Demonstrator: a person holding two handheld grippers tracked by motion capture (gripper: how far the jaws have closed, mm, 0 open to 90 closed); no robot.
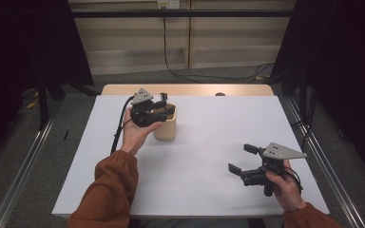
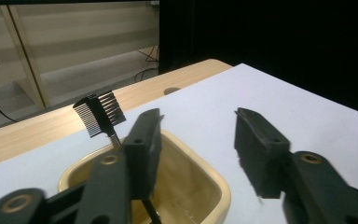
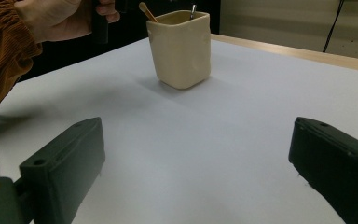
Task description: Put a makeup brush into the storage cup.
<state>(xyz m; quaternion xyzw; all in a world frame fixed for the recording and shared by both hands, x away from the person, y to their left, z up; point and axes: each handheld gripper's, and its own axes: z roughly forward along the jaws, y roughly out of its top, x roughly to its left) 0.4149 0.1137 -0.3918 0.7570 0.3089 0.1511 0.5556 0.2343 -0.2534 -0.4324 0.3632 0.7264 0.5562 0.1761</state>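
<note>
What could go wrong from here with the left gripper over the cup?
The left gripper hangs open right above the cream cup, with the small black comb standing inside beside one jaw. Pulling away carelessly could snag the comb or tip the cup, which looks light and stands free on the white table.

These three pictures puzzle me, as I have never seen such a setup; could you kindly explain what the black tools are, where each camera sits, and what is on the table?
A person holds a two-jaw gripper in each hand. The high view looks down on the white table. The other two cameras ride on the grippers and look along their black jaws.

The left gripper hovers over a cream cup. Its jaws stand apart with nothing pressed between them. A small black comb brush stands in the cup, just beside one jaw.

The right gripper rests open near the table's front, holding nothing. Its view shows the cup with a wooden stick poking out.
</note>
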